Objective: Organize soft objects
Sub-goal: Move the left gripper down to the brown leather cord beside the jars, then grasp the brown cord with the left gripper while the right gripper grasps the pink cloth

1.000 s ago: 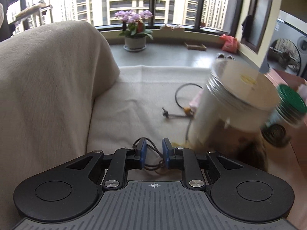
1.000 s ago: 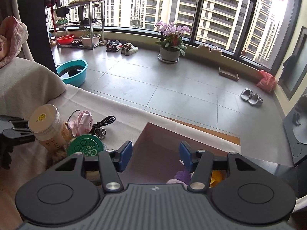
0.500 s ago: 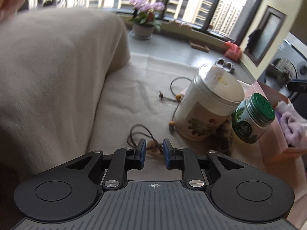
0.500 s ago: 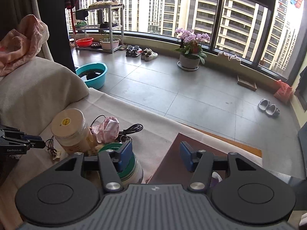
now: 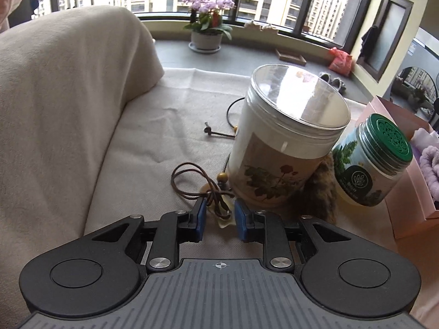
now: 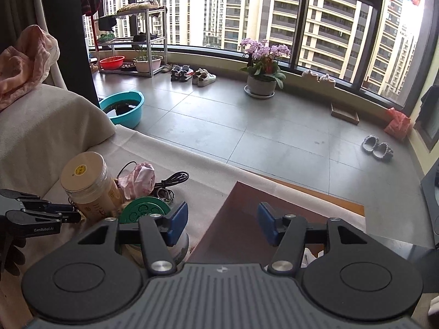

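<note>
**Left gripper at the cord, right gripper wide over the box**

My left gripper (image 5: 218, 216) sits low on the cream cloth (image 5: 153, 126), its 2 blue pads a narrow gap apart. The brown cord necklace (image 5: 192, 183) loops just ahead, and its knotted strands run into that gap; I cannot tell whether the pads actually pinch them. Just right of the cord stands the tall clear-lidded jar (image 5: 279, 148), with a furry brown object (image 5: 321, 192) tucked at its base between it and the green-lidded jar (image 5: 370, 164). Further right, the pink box (image 5: 406, 197) holds a purple fluffy item (image 5: 430, 164).

My right gripper (image 6: 222, 220) is spread wide and holds nothing, hovering above the near wall of the box (image 6: 241, 219). On its left I see a pink cloth bundle (image 6: 140, 181) touching the tall jar's far side, beside a black cable (image 6: 172, 178).
</note>
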`<act>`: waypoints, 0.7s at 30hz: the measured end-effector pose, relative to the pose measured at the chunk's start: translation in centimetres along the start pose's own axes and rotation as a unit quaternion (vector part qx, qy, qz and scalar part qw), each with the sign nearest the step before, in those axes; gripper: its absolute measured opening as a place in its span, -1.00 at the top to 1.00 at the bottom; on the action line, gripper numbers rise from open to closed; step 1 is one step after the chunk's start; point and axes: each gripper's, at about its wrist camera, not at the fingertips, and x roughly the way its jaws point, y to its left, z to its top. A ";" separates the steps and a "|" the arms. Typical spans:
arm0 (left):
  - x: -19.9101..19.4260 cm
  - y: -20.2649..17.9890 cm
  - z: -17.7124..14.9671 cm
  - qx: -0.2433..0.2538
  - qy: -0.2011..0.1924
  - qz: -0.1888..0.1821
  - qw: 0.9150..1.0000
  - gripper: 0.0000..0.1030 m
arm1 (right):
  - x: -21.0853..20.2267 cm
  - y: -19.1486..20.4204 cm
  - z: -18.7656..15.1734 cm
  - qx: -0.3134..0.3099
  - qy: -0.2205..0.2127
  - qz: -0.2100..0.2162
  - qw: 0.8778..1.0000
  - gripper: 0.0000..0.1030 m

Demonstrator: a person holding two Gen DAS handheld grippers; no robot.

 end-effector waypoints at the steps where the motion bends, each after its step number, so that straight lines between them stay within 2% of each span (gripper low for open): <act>1: 0.2 -0.2 0.0 0.002 -0.001 0.003 1.000 0.49 | 0.1 0.0 0.0 0.000 0.001 0.001 1.000 -0.10; 9: 0.5 -0.5 0.0 0.011 -0.020 0.010 1.000 0.46 | 0.2 0.8 0.3 -0.004 0.002 0.005 1.000 -0.13; 14: 0.7 -1.0 -0.1 0.022 -0.031 0.017 0.999 0.46 | 1.3 1.9 2.4 0.015 0.011 0.026 0.999 -0.22; 17: 0.6 -1.5 -0.4 0.042 -0.038 0.021 0.998 0.46 | 3.6 2.9 4.7 0.047 0.040 0.045 0.997 -0.23; 21: 0.2 -1.4 -1.3 0.070 -0.051 0.004 0.996 0.45 | 9.1 4.3 7.1 0.093 0.109 0.062 0.988 -0.22</act>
